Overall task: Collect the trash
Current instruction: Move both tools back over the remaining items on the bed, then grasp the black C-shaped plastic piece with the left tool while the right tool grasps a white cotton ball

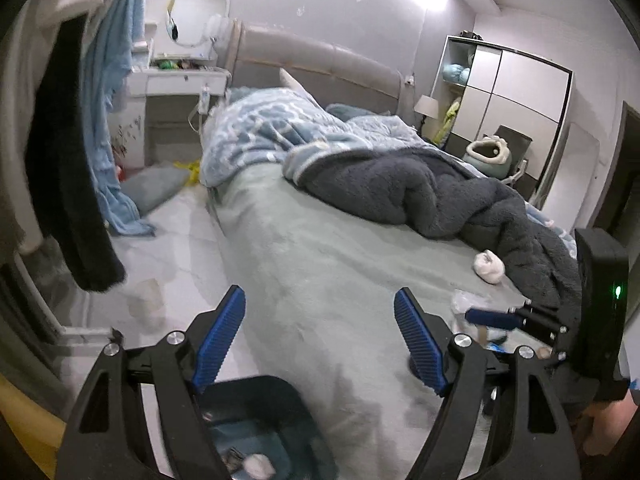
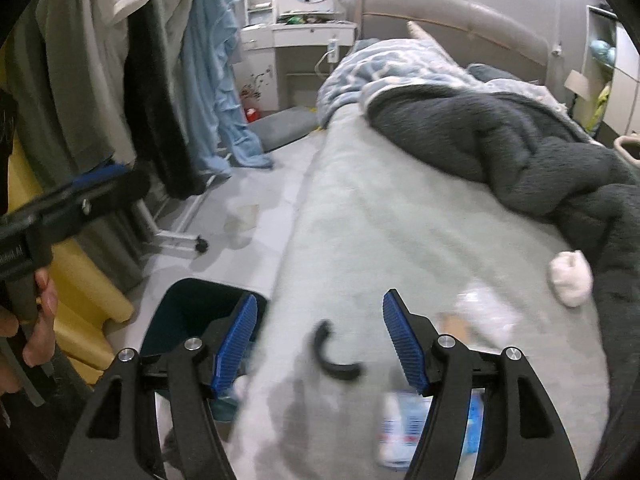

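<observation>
My left gripper [image 1: 320,336] is open and empty above the bed's near left edge, over a dark trash bin [image 1: 256,424] on the floor that holds a white wad. My right gripper [image 2: 318,340] is open and empty over the bed [image 2: 400,220]. Below it lie a curved black piece [image 2: 334,356], a blue-and-white wrapper [image 2: 404,424], clear plastic with a brown scrap [image 2: 476,320] and a white crumpled wad [image 2: 570,278]. The bin also shows in the right wrist view [image 2: 192,316]. The white wad shows in the left wrist view [image 1: 488,266].
A dark grey blanket [image 2: 520,140] and a blue quilt [image 1: 264,128] lie heaped on the bed. Clothes hang on a wheeled rack [image 2: 132,80] at the left. A clear cup [image 2: 240,224] stands on the floor. A white dresser [image 1: 180,80] stands by the headboard.
</observation>
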`<state>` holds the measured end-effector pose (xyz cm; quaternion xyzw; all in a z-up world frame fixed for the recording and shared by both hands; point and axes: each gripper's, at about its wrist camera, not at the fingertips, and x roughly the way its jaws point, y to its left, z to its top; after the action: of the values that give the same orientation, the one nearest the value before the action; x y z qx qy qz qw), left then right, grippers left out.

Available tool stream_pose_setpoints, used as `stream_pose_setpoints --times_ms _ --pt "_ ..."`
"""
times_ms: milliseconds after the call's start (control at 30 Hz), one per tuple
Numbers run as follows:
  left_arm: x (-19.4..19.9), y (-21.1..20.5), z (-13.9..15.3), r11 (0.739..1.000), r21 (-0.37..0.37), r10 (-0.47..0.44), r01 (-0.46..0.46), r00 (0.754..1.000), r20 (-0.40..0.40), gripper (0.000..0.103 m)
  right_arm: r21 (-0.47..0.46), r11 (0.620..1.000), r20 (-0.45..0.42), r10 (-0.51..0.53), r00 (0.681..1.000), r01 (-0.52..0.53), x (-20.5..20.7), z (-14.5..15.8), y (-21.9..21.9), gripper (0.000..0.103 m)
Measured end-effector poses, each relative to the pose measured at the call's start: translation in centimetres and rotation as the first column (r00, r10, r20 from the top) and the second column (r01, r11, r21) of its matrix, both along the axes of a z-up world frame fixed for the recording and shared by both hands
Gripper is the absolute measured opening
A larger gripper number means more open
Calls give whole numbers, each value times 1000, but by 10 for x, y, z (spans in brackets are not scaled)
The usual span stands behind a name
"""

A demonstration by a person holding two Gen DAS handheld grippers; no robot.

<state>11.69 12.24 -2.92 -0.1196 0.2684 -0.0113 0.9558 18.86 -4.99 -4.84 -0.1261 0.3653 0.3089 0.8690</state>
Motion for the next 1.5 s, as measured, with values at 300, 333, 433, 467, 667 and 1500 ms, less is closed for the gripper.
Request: stream_pose_setpoints --times_ms 300,333,433,467,667,1500 --pt "9 -38 -9 996 33 -78 78 997 -5 86 36 994 66 -102 993 100 21 16 -61 76" --pt "11 -44 -12 995 43 -93 93 996 -10 87 33 993 72 -112 991 110 24 17 -65 76" --pt "17 -59 -21 990 43 -135 136 990 -35 88 48 990 75 -138 988 134 32 18 -80 78" --pt "19 -63 -25 988 46 -143 145 989 -43 89 55 988 71 -145 987 141 36 18 -84 79" --pt "35 -85 -47 982 34 -181 185 977 -111 88 99 977 54 -194 979 188 53 16 -113 83" --pt "72 -126 -103 970 1 -238 244 950 -203 62 186 906 -68 -374 925 380 129 -13 -202 88"
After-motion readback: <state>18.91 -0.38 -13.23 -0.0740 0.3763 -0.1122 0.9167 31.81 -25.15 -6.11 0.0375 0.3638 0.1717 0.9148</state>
